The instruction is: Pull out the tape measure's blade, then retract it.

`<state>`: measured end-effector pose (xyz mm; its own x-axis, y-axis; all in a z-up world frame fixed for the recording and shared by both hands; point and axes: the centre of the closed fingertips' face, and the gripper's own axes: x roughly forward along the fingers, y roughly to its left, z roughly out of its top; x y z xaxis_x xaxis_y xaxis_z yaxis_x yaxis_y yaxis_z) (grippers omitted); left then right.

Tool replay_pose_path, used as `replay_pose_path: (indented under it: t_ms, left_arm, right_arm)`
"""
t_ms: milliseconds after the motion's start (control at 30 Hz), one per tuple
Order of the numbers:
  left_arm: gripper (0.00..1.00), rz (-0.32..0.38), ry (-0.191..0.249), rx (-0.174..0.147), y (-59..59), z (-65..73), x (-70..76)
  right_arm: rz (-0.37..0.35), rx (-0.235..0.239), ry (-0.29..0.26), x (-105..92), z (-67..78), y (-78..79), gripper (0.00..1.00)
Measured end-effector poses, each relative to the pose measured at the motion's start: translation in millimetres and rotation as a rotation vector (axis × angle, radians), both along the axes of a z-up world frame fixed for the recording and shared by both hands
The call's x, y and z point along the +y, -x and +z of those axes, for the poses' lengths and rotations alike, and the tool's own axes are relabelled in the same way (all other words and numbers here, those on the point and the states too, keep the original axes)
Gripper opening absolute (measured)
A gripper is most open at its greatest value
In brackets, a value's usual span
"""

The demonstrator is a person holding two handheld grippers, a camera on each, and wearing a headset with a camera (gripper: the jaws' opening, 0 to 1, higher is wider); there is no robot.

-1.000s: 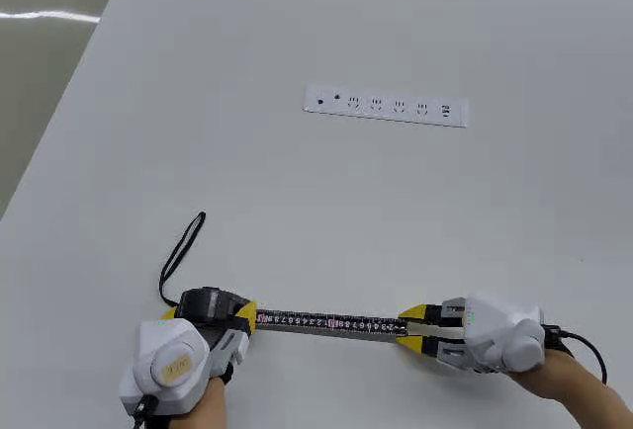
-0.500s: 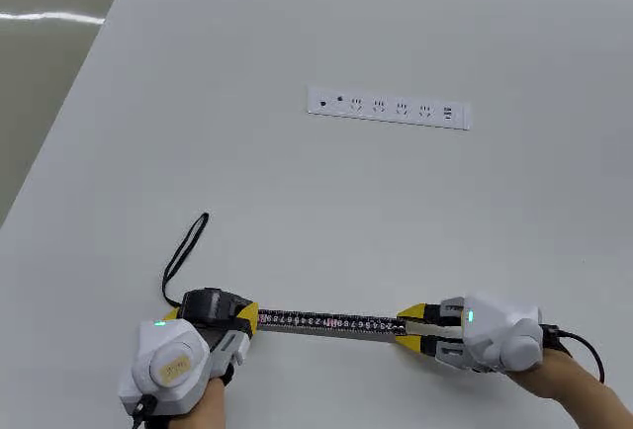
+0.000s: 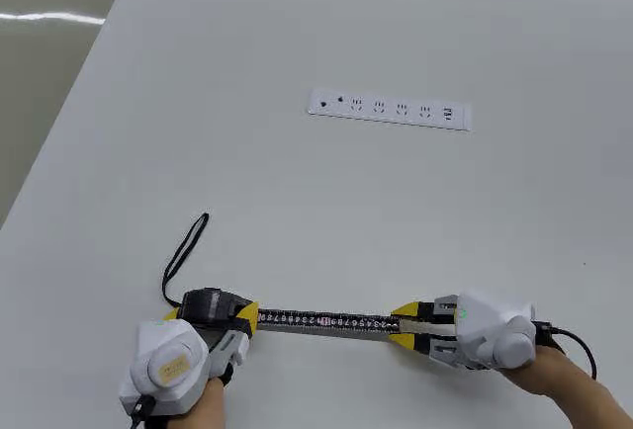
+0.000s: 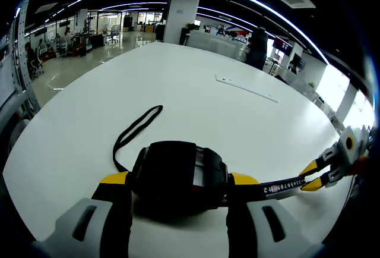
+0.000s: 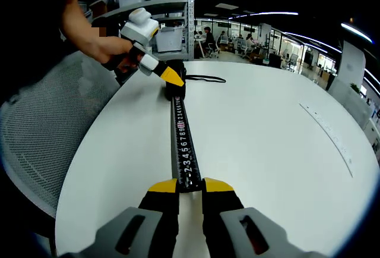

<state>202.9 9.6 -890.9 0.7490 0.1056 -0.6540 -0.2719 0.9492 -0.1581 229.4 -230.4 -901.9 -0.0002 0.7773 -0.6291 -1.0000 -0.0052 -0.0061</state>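
A black tape measure case [image 3: 210, 305] [image 4: 178, 175] lies near the table's front edge, and my left gripper [image 3: 240, 318] [image 4: 178, 181] is shut on it. Its black wrist strap [image 3: 184, 252] [image 4: 135, 129] trails away over the table. The blade [image 3: 326, 321] [image 5: 183, 144] runs flat along the table from the case to my right gripper [image 3: 407, 321] [image 5: 190, 185], which is shut on the blade's end. In the left gripper view the blade [image 4: 284, 188] leads right to the right gripper [image 4: 313, 175]. The right gripper view shows the left gripper [image 5: 171, 77] at the case [image 5: 176, 88].
A white power strip [image 3: 390, 109] [image 4: 246, 87] [image 5: 332, 132] lies flat on the white table [image 3: 316, 202] farther back. The table's left edge [image 3: 59, 123] drops to the floor. A mesh office chair [image 5: 41, 127] stands by the table, and people sit at distant desks.
My right gripper has moved a little to the left along the table, and the exposed length of blade is slightly shorter. The left gripper and case stay in place.
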Motion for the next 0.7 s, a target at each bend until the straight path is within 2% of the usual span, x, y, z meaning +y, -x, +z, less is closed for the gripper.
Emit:
replay_pose_path:
  t_ms: [700]
  left_arm:
    - [0.62, -0.001, 0.002, -0.001, 0.0, 0.4, 0.2]
  right_arm:
    - [0.008, 0.004, -0.002, 6.7, 0.7, 1.3, 0.12]
